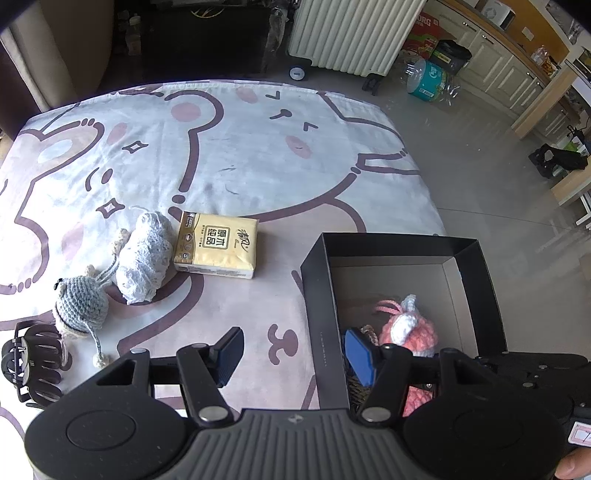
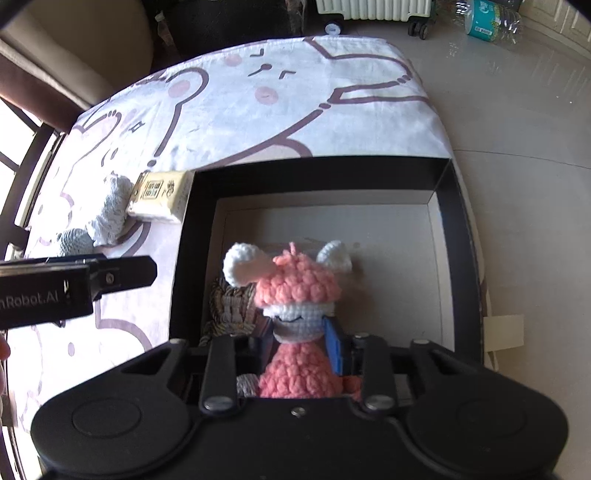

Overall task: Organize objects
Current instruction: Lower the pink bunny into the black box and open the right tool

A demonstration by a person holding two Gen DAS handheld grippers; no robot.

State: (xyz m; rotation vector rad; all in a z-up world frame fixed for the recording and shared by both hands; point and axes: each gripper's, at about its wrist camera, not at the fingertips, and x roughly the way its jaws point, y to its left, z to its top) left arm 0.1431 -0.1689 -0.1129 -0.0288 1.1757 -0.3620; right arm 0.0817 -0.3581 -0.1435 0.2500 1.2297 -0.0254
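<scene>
A black open box (image 1: 321,295) stands on the cartoon-print tablecloth (image 1: 240,155) at the right. My right gripper (image 2: 299,343) is shut on a pink and white crocheted doll (image 2: 291,291) and holds it inside the box (image 2: 192,229), beside a braided tassel item (image 2: 231,306). The doll also shows in the left wrist view (image 1: 410,328). My left gripper (image 1: 295,354) is open and empty, straddling the box's left wall. On the cloth to the left lie a yellow tissue pack (image 1: 216,245), a white crocheted piece (image 1: 146,258), a grey crocheted toy (image 1: 81,306) and a black hair claw (image 1: 31,363).
A white radiator on wheels (image 1: 351,33) and a pack of water bottles (image 1: 428,79) stand on the floor beyond the table. Cabinets (image 1: 509,66) line the far right. A chair (image 2: 74,44) stands at the table's far left corner.
</scene>
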